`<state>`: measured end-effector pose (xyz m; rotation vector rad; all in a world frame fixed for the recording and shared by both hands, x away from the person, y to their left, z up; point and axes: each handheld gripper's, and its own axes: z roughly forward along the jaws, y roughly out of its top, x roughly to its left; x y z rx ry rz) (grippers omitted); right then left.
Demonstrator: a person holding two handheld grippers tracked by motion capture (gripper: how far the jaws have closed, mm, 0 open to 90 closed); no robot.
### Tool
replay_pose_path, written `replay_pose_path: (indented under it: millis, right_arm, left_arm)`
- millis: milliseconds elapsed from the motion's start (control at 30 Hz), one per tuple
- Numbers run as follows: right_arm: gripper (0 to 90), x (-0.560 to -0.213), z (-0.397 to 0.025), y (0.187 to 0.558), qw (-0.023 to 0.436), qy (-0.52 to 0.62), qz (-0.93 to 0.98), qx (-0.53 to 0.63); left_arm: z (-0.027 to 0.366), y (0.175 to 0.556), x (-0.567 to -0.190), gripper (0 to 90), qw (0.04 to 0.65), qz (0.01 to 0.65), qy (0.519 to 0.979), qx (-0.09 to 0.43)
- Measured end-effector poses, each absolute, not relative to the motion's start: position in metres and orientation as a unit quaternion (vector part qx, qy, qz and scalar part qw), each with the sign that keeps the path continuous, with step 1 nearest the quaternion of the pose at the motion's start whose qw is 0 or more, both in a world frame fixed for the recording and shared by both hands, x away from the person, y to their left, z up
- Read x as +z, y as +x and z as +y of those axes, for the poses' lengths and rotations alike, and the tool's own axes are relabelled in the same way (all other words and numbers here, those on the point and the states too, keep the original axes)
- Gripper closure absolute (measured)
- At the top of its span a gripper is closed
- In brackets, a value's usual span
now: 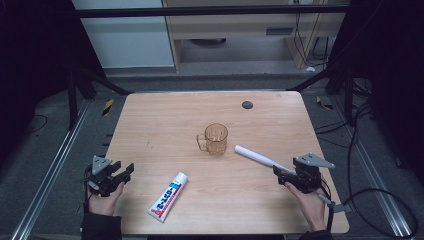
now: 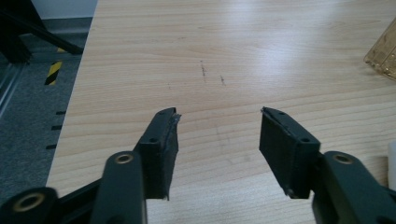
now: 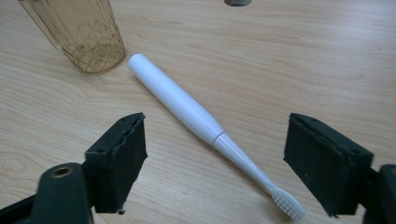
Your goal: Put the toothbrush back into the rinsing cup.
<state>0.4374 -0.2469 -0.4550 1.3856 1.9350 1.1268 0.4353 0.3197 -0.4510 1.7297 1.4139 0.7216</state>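
An amber glass mug (image 1: 216, 138) stands upright near the table's middle; its base shows in the right gripper view (image 3: 83, 33). A white electric toothbrush (image 1: 257, 157) lies flat to the mug's right, brush head toward my right gripper (image 1: 281, 171). In the right gripper view the toothbrush (image 3: 191, 112) lies between the wide-apart jaws of my right gripper (image 3: 231, 161), untouched. A toothpaste tube (image 1: 168, 197) lies at the front centre. My left gripper (image 1: 125, 172) rests open at the front left, and in its own view it (image 2: 218, 135) holds nothing.
The wooden table (image 1: 160, 115) carries a dark round plug (image 1: 247, 104) near its far edge. Faint scratch marks (image 2: 203, 70) sit ahead of the left gripper. Cables and frame rails run along the floor on both sides.
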Motion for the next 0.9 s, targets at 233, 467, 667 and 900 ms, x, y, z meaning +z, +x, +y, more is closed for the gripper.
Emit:
replay_pose_path:
  millis: [233, 467, 667, 900]
  right_arm:
    - [29.5, -0.455, -0.241, 0.438, 0.238, 0.501, 0.718, 0.42]
    - [35.4, -0.45, -0.227, 0.439, 0.23, 0.49, 0.723, 0.428]
    - [40.1, -0.45, -0.218, 0.443, 0.227, 0.479, 0.736, 0.421]
    - [45.9, -0.45, -0.208, 0.45, 0.224, 0.477, 0.736, 0.424]
  left_arm:
    - [0.319, 0.434, -0.452, 58.5, 0.386, 0.554, 0.682, 0.28]
    - [0.314, 0.437, -0.453, 65.9, 0.383, 0.548, 0.693, 0.269]
    - [0.309, 0.436, -0.451, 70.8, 0.377, 0.535, 0.702, 0.28]
    - [0.312, 0.436, -0.451, 77.9, 0.376, 0.539, 0.701, 0.276]
